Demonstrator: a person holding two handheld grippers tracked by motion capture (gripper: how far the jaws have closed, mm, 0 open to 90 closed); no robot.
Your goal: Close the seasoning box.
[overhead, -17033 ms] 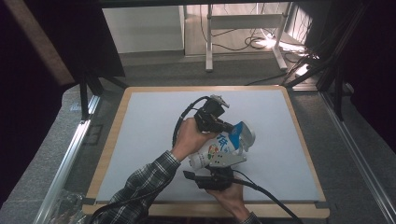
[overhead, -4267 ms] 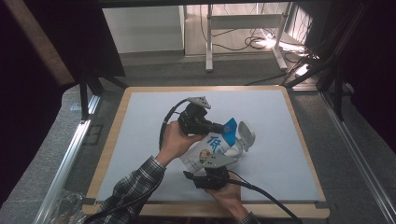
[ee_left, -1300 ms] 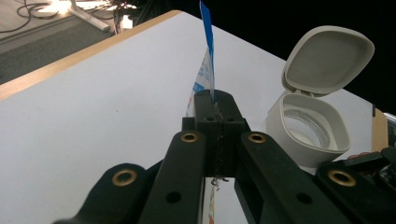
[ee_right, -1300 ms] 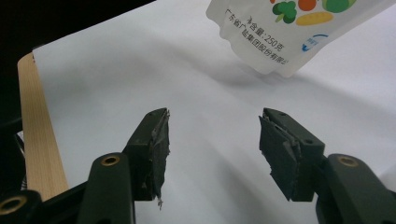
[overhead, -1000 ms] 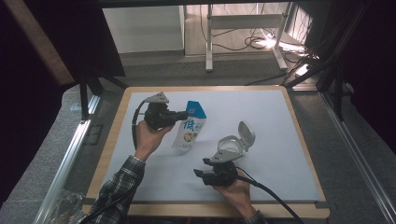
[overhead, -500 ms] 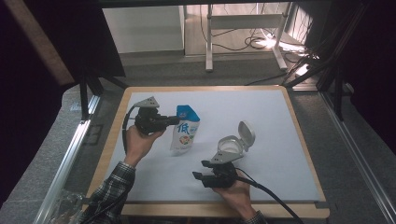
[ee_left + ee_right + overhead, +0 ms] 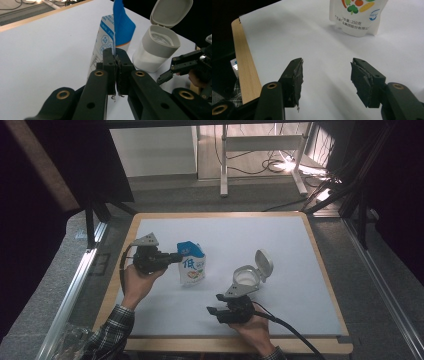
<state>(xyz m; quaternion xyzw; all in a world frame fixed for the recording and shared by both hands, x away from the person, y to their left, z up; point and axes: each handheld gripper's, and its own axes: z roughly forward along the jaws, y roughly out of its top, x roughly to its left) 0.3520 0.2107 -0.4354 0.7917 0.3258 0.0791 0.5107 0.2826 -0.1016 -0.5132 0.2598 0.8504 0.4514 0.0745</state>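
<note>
So the pouch point(image 7: 192, 265) is standing upright on the white tabletop point(image 7: 280, 245), a bit left of the middle. It's a white and blue bag with printing on the front and a little veggie picture down low. My left tool point(image 7: 176, 257) is reaching in level from the left and has its jaws pinched tight on the pouch's top edge; in the left gripper view the blue top flap sticks up right out of the clamped tips point(image 7: 115, 56), so that one's definitely holding the bag.

Off to the right of the pouch, well apart from it, sits a small white container point(image 7: 247, 279) with its hinged lid point(image 7: 263, 264) flipped up and open. From the left gripper view you can see into it past the grey-white collar point(image 7: 160, 40), and there's white stuff in the lower part.

My right tool point(image 7: 214, 310) is down near the front edge of the tabletop, just in front of the container, pointing left. Its jaws are spread about halfway with nothing between them; the right gripper view looks straight through the gap point(image 7: 326, 75) at bare tabletop, with the bottom of the pouch farther off. The wooden border point(image 7: 245, 72) of the tabletop runs along the left of that view.
</note>
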